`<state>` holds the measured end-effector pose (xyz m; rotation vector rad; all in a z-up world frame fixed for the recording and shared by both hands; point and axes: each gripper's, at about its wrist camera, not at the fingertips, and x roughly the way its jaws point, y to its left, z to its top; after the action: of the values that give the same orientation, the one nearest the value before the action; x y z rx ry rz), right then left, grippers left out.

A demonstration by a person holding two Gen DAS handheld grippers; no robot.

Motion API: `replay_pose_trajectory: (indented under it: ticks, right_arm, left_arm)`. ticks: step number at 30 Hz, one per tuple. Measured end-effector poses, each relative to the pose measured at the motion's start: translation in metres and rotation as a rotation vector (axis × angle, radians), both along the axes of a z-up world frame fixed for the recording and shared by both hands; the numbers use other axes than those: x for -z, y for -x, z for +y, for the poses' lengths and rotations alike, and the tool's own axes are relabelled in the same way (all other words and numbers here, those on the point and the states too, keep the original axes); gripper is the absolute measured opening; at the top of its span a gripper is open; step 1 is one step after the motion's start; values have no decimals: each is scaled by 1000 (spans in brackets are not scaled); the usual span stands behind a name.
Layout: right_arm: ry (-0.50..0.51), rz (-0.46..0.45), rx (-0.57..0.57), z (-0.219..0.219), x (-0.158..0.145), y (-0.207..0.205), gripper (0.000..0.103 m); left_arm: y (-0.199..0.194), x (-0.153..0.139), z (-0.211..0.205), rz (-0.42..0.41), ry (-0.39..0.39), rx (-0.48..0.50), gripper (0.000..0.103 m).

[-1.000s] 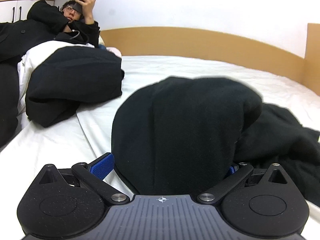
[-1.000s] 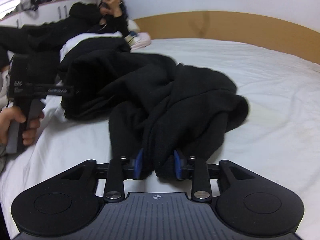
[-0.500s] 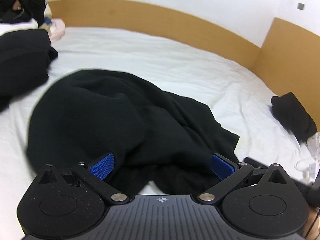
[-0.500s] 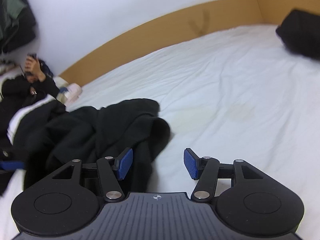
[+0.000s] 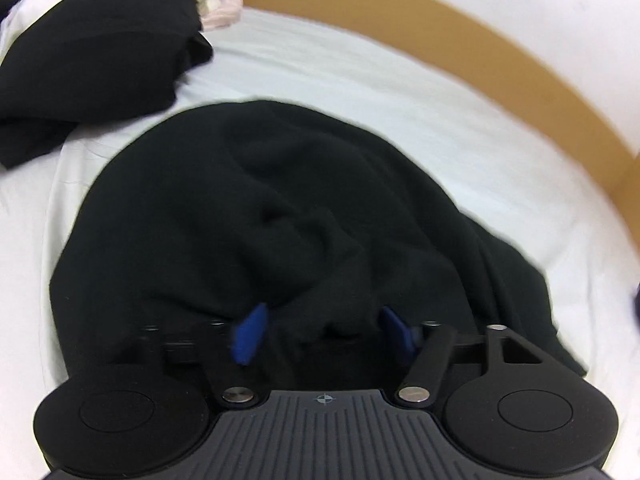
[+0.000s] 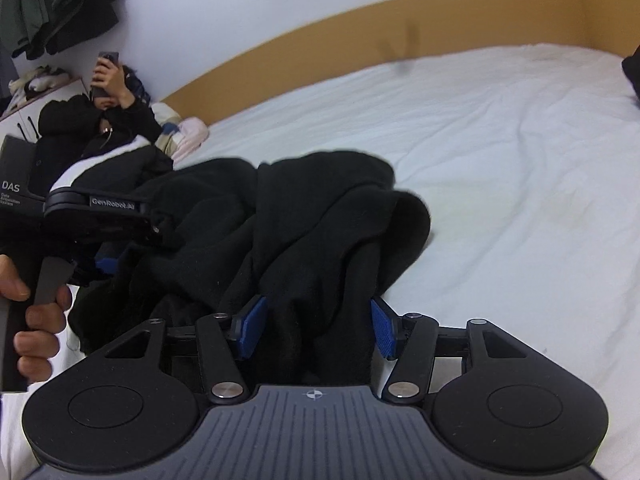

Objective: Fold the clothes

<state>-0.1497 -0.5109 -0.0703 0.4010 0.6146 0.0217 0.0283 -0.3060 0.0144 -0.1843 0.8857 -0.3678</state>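
A wide bed (image 6: pixel 500 168) with a white sheet fills both views, edged by a tan wooden headboard (image 6: pixel 360 24) under a pale wall. A crumpled black garment (image 5: pixel 280 208) lies in a heap on the sheet, close in front of both cameras.

The left hand-held gripper (image 5: pixel 322 330) points down into the near edge of that heap. Its jaws are closing, about half apart, with a fold of the black cloth between the blue pads (image 5: pixel 250 334); the picture is blurred, and I cannot tell whether the pads press on it. In the right wrist view the same tool shows at the left edge, with a hand (image 6: pixel 36 320) around its grip.

The right hand-held gripper (image 6: pixel 316 328) also has its jaws about half apart and closing. A thick bunch of the garment runs between its pads (image 6: pixel 382 334), which sit against the cloth on both sides.

Another black garment (image 5: pixel 92 80) lies further up the bed to the left. Beyond it a person in dark clothes (image 6: pixel 100 120) reclines, holding a phone (image 6: pixel 107 60) up.
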Motion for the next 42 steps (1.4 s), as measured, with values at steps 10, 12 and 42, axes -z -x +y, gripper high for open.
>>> replay_pose_trajectory:
  ticks: [10,12,42]
  right_arm:
    - [-30,-306,37,6,-41,36,10]
    - [-8,-358,99,3,-46,42,9]
    - [-120,-243,-108,17,-15,26,57]
  left_arm:
    - [21,-68,38,-171,65,31,24]
    - [35,-85,43,-248,75,39,23]
    - [76,-179,184,-415,75,55,28]
